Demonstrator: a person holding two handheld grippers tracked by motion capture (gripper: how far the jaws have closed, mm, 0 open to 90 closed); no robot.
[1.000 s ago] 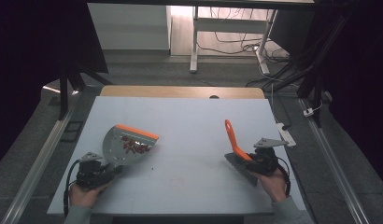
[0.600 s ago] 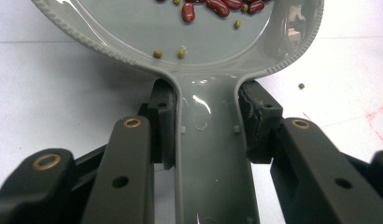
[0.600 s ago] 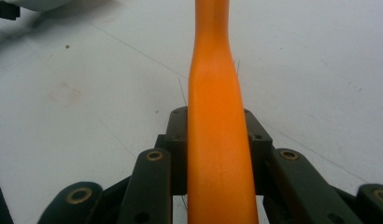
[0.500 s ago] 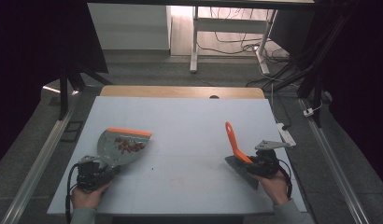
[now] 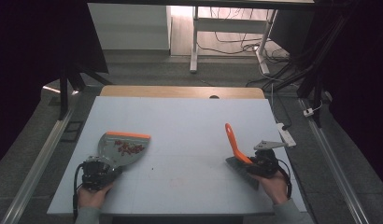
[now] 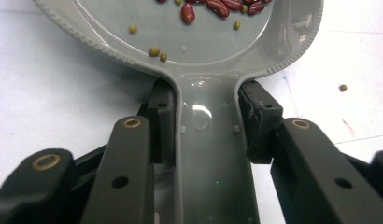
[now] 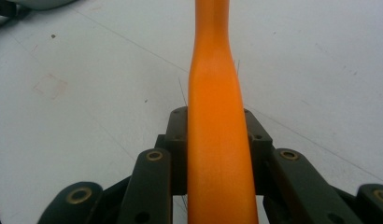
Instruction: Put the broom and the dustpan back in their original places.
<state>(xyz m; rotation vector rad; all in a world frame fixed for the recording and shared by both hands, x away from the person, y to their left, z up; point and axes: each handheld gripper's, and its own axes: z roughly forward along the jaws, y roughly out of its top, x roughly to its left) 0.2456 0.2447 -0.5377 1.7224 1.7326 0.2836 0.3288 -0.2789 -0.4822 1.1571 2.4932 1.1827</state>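
At the left of the white table (image 5: 189, 121), my left gripper (image 5: 102, 171) has brought the grey dustpan (image 5: 120, 148) down from the steep tilt it had a second ago: the orange lip has swung out toward the table's middle and the pan now lies nearly flat, low over the surface. The red and green beans (image 5: 129, 148) have spread toward the lip instead of pooling at the heel, so I judge the load is being settled or readied for tipping, with a stray bean (image 6: 343, 87) on the table to collect. In the left gripper view my jaws are clamped hard on the dustpan's handle (image 6: 213, 154), pads pressing both its sides.

At the right, nothing has shifted. My right gripper (image 5: 260, 164) holds the brush (image 5: 236, 161) by its orange handle (image 7: 217, 140), jaws closed tight against it, the handle rising toward the table's middle and the dark bristle head down at the surface, well apart from the pan.
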